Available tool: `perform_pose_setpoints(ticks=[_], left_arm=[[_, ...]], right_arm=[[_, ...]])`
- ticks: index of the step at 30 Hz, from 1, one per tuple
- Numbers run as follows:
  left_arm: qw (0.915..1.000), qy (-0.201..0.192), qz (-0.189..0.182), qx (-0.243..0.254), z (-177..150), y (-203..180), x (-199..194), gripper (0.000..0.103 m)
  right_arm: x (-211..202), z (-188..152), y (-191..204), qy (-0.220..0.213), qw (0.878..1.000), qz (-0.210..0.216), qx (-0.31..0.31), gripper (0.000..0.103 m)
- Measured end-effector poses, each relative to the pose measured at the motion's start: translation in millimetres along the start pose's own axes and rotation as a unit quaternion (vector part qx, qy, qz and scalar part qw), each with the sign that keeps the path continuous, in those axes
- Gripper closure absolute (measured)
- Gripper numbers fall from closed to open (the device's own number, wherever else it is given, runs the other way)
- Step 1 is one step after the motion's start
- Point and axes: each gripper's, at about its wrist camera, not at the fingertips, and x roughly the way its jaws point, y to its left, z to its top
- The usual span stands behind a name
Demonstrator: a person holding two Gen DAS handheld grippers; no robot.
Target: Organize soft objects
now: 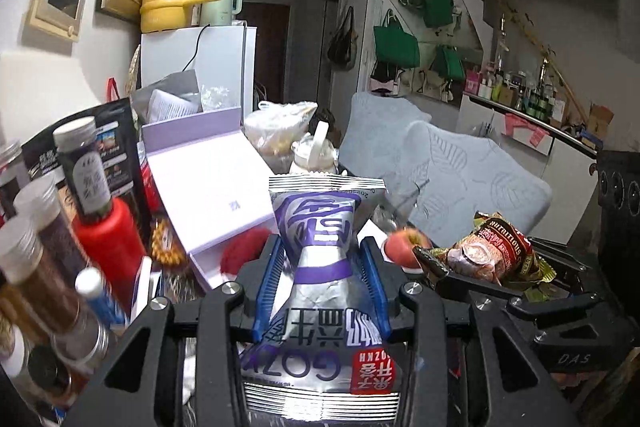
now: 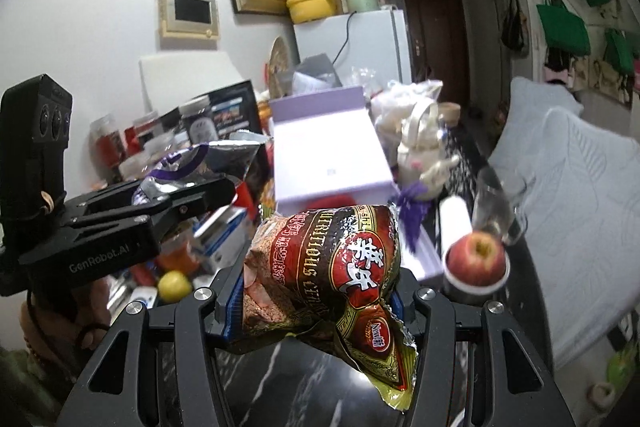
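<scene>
Left hand-held gripper [image 1: 320, 259] clamped on silver-purple snack bag [image 1: 318, 227], bag upright between blue pads, clear of desk. Right hand-held gripper [image 2: 320, 287] clamped on red cereal bag [image 2: 332, 267], crumpled, also aloft. Both bags picked, neither placed yet. Open lilac box [image 2: 328, 155] ahead on cluttered desk [image 2: 304, 379]: likely destination, unconfirmed. Apple [image 2: 476, 259] nearby, untouched.

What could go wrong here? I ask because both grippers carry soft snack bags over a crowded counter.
The silver and purple bag is pinched at its narrow waist, so it could slip from the left gripper. The red cereal bag sags below the right gripper and might brush the apple on its small white cup, or the empty glass behind it.
</scene>
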Motion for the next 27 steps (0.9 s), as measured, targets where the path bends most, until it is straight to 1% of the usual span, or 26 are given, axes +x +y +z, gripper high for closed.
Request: perform_pose_setpoints(ticks=[4,11,17,22,26,27], left_arm=[[1.0000,-0.007,-0.001,-0.002,15.9,6.0,16.4,0.064],[0.9995,-0.028,0.013,-0.004,39.3,16.1,43.8,0.064],[0.9992,-0.034,0.019,-0.007,55.4,28.2,73.1,0.064],[0.9991,-0.029,0.023,-0.017,60.0,42.2,97.2,0.064],[0.9986,-0.011,0.042,-0.028,55.4,55.5,119.2,0.064],[0.9985,-0.002,0.049,-0.024,54.1,57.2,125.3,0.064]], right_arm=[[14.1,19.1,-9.2,-0.005,1.000,0.000,-0.002,0.049],[44.4,51.9,-24.1,-0.018,1.000,-0.001,-0.003,0.049],[72.9,73.2,-34.0,-0.025,1.000,-0.004,-0.008,0.049],[97.6,80.8,-42.4,-0.022,1.000,0.001,-0.012,0.049],[117.2,80.6,-45.8,-0.018,1.000,0.000,-0.017,0.049],[123.3,79.6,-46.9,-0.017,1.000,0.003,-0.017,0.049]])
